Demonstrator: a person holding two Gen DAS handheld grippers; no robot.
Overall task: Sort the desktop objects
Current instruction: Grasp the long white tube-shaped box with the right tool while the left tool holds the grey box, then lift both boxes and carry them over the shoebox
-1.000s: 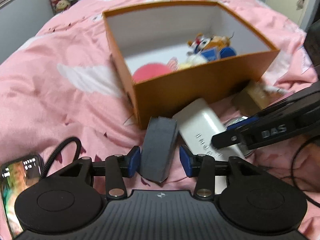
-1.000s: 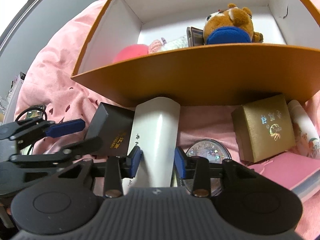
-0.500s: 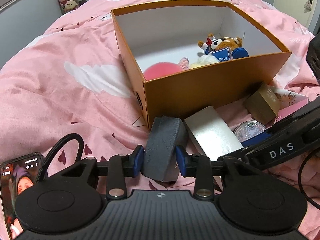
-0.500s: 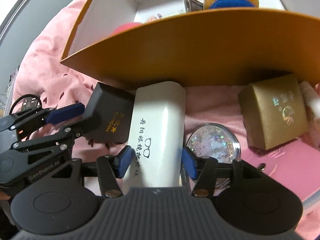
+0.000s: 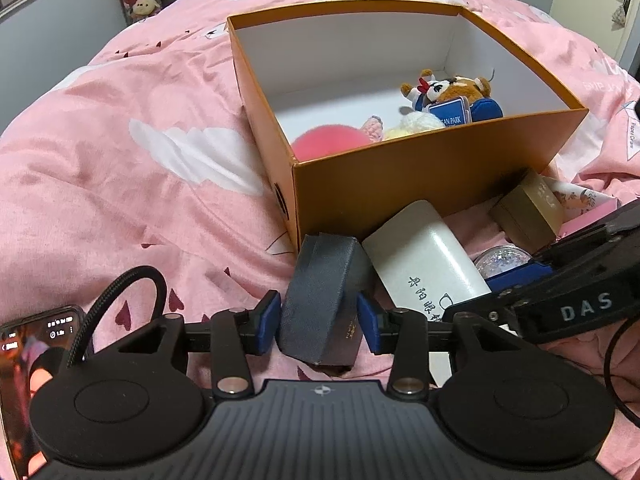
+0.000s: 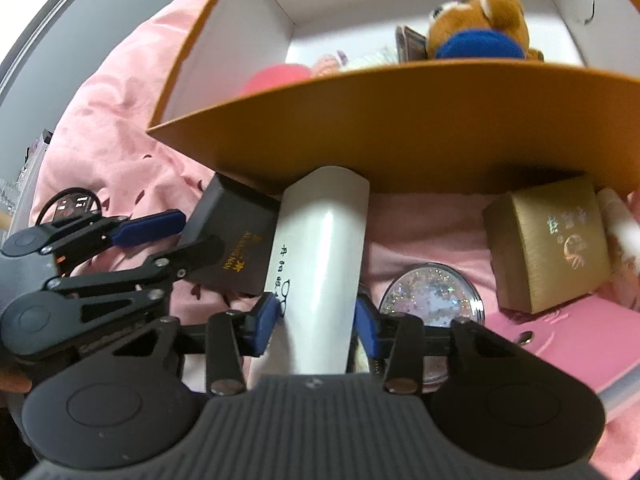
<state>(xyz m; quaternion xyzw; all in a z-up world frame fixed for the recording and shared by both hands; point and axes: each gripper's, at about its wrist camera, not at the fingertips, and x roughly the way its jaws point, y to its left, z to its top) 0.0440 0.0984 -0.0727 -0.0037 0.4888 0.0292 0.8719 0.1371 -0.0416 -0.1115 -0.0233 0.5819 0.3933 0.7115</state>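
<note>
A dark grey box lies on the pink bedspread in front of the orange storage box. My left gripper is shut on the dark box, blue pads touching both its sides. A white glasses case lies beside it, against the orange box. My right gripper is shut on the white case, pads against both sides. The dark box also shows in the right wrist view, the case in the left wrist view. The orange box holds a plush toy and a pink ball.
A gold box, a glittery round compact, a pink notebook and a white tube lie to the right in front of the orange box. A phone is mounted at the left gripper's side. Pink bedspread stretches left.
Both grippers have closed onto their objects: the left on the dark box, the right, which was open wider half a second ago, on the white case. Both views have pulled back a little.
</note>
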